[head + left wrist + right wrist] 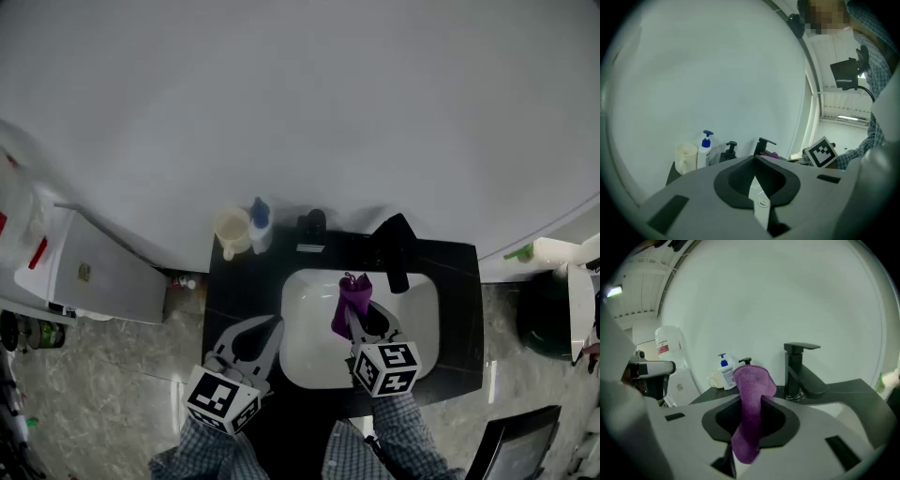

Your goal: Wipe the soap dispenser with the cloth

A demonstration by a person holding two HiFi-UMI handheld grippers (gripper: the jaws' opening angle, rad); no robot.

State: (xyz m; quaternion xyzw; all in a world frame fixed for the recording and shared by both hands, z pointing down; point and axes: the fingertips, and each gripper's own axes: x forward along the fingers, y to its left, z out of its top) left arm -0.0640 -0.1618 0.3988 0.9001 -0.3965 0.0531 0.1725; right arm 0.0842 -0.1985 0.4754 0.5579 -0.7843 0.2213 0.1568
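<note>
A white soap dispenser with a blue pump (261, 225) stands at the back left of the black counter (459, 309), and a black pump dispenser (312, 228) is just right of it. My right gripper (356, 317) hangs over the white basin (309, 361), shut on a purple cloth (353, 295) that sticks up from its jaws. In the right gripper view the cloth (751, 413) drapes through the gripper (752, 397), with the white dispenser (725, 373) beyond. My left gripper (270, 328) is shut and empty over the basin's left rim; its view (754, 161) shows the dispenser (704, 150) ahead.
A cream mug (232, 230) stands left of the white dispenser. A black faucet (396, 248) rises behind the basin on the right. A white wall backs the counter. A white appliance (103, 272) sits left of the counter and a dark bin (544, 323) is on the right.
</note>
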